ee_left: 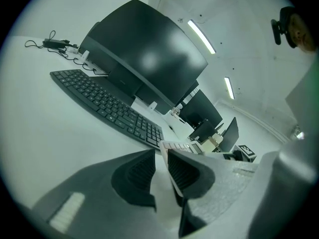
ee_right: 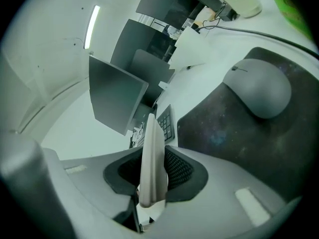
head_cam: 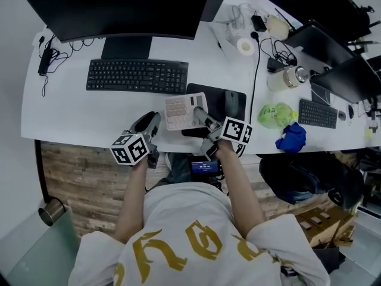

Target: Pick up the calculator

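Note:
The calculator [head_cam: 178,111] is pale beige with rows of light keys. My right gripper [head_cam: 199,115] is shut on its right edge and holds it just over the left end of the dark mouse pad [head_cam: 215,95]. In the right gripper view the calculator [ee_right: 152,143] stands edge-on between the ribbed pads [ee_right: 182,171] of the right gripper [ee_right: 153,171], which press on both its faces. My left gripper [head_cam: 152,123] hovers near the desk's front edge, left of the calculator, and holds nothing. In the left gripper view the left gripper [ee_left: 159,158] has its jaws almost together, and the calculator [ee_left: 178,146] shows just past them.
A black keyboard [head_cam: 137,76] and a large monitor [head_cam: 119,8] lie behind the calculator. A grey mouse [head_cam: 234,103] sits on the pad. To the right are a green bag [head_cam: 277,115], a blue cloth [head_cam: 292,137], a jar [head_cam: 292,76] and cables.

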The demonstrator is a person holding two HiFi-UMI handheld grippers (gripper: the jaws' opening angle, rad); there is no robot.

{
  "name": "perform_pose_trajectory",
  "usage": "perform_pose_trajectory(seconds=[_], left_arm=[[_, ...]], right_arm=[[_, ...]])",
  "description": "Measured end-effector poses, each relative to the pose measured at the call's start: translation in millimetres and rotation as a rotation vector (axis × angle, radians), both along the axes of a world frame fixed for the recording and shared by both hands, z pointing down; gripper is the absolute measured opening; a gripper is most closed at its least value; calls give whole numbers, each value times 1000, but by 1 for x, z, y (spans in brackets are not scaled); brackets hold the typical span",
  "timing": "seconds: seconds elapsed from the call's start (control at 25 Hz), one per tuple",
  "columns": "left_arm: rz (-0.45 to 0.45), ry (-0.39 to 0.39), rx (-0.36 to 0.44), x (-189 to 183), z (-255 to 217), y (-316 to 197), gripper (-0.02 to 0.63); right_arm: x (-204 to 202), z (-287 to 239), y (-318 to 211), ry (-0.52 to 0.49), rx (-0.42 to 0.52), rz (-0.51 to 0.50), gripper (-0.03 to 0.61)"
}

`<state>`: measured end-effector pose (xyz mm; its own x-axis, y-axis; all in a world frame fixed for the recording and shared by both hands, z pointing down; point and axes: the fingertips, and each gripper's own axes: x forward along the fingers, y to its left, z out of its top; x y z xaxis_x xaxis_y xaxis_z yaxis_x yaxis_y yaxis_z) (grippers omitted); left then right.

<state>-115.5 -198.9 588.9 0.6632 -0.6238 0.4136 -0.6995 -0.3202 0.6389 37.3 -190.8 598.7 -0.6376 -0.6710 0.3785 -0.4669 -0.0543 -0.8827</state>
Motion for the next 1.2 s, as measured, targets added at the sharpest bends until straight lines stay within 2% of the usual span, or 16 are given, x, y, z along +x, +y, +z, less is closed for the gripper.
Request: perform_pose_trajectory(seconds=[0.12,0.32,0.56,0.76,0.96,1.2], left_arm=[[-2,4,29,2,-12,-3,189],[11,-52,121,2,-40,-5,187],[-12,-42,199,-2,-75,-4,177],[-23,-32,228,-5,-94,6,170],[-29,-32,262,-7,-111,14,158],[-39,-14,306,-8,-132,23,156]], right_arm=[[2,-13,-1,-7,28,14,117],[7,-39,2,-30,75,47,117],[12,-63,13,-61,101,98,117],[12,-78,25,-97,119,130,117],[11,-96,33,-179,146,179,117],[14,-113,44,-172,175,195,117]])
